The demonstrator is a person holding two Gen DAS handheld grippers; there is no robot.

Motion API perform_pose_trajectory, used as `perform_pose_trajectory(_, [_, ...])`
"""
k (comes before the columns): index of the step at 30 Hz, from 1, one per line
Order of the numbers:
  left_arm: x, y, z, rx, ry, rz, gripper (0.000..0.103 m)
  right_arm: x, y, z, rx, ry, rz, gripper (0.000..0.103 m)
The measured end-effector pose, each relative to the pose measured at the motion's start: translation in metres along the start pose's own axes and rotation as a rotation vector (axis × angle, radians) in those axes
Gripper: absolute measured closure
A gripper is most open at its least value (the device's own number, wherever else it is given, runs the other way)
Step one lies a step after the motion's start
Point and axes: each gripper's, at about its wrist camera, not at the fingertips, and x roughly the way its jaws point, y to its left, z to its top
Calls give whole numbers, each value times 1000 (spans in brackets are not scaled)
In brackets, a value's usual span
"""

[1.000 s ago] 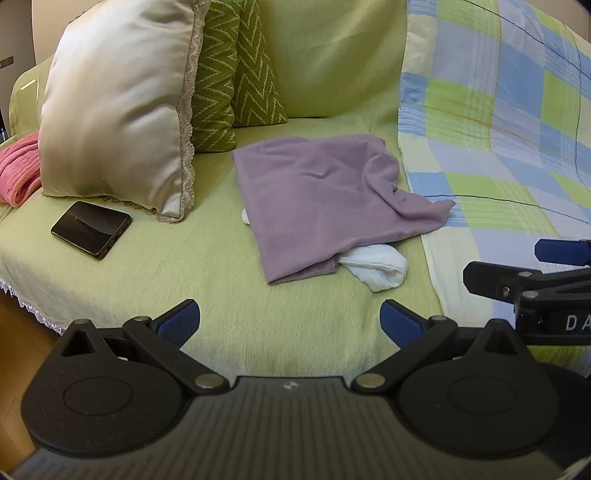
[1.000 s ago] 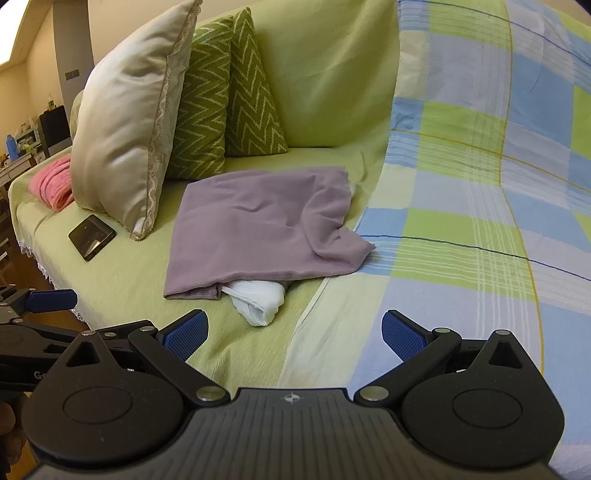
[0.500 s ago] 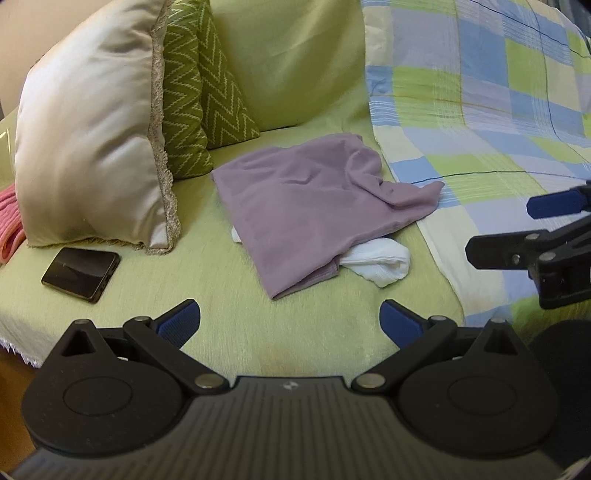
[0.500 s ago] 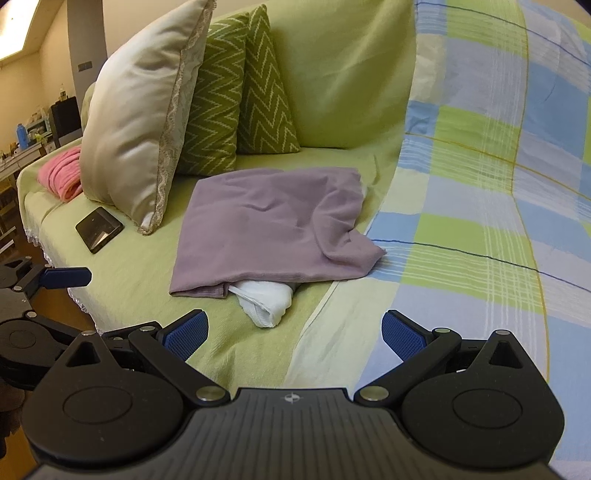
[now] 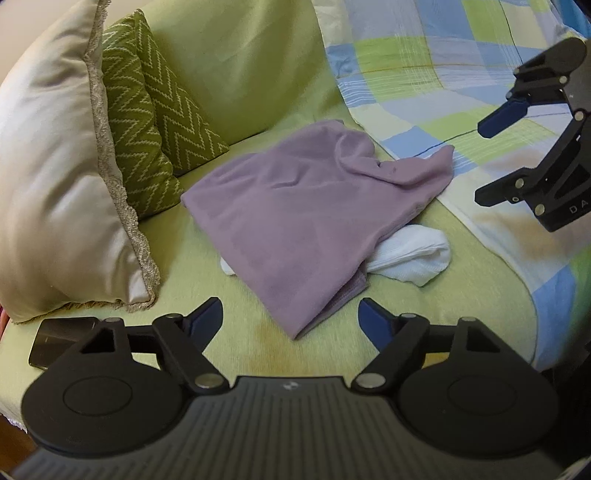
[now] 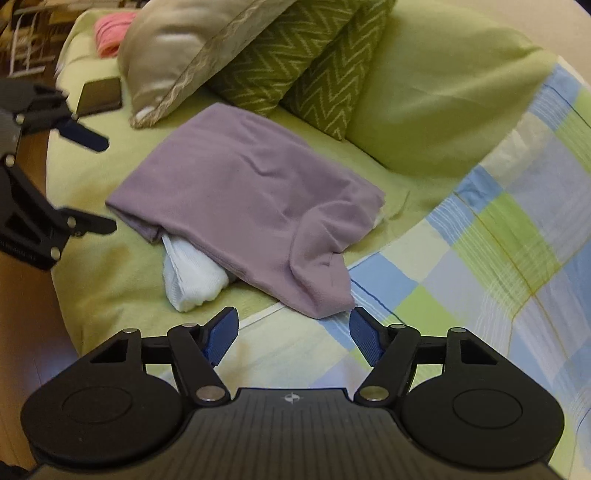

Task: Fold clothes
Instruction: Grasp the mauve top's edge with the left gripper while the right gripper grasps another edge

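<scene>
We see a sofa under a light green cover (image 5: pixel 122 258) filling most of both views, with a blue, green and white checked blanket (image 5: pixel 424 74) spread over its right part, in the upper right of the left wrist frame. A large cream satin cushion (image 5: pixel 48 166) with a lace edge leans at the left of that frame, and two green zigzag-patterned cushions (image 5: pixel 147 122) stand just behind it against the backrest.

The mauve garment (image 5: pixel 295 214) lies loosely bunched on the seat at the centre of both frames, one corner draped onto the checked blanket. A white garment (image 5: pixel 410 254) pokes out from under its lower right edge in the left wrist view, partly covered by the mauve cloth.

Our left gripper (image 5: pixel 290 319) sits at the bottom centre of its own frame, its blue-padded fingers spread apart with nothing between them, just short of the mauve garment's near corner. Our right gripper (image 6: pixel 293 334) is likewise spread wide and empty, close to the corner that rests on the blanket.

A dark phone (image 5: pixel 55 339) lies flat on the seat at the lower left, beside the cream cushion. A pink cloth (image 6: pixel 110 29) shows in the upper left of the right wrist frame.
</scene>
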Motion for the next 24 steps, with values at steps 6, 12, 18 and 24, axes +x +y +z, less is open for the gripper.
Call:
perform_pose_trajectory(6, [22, -8, 2, 73, -23, 34, 27, 35, 3, -1, -206, 0, -11, 41])
perform_pose_trajectory(12, [24, -6, 1, 59, -76, 42, 48, 52, 8, 5, -315, -55, -36, 43])
perform_pose_trajectory(18, [29, -5, 2, 54, -67, 17, 72, 60, 10, 7, -358, -60, -9, 76])
perform_pose_trajectory(24, [19, 1, 16, 50, -83, 39, 101, 47, 1, 16, -296, -98, -9, 103])
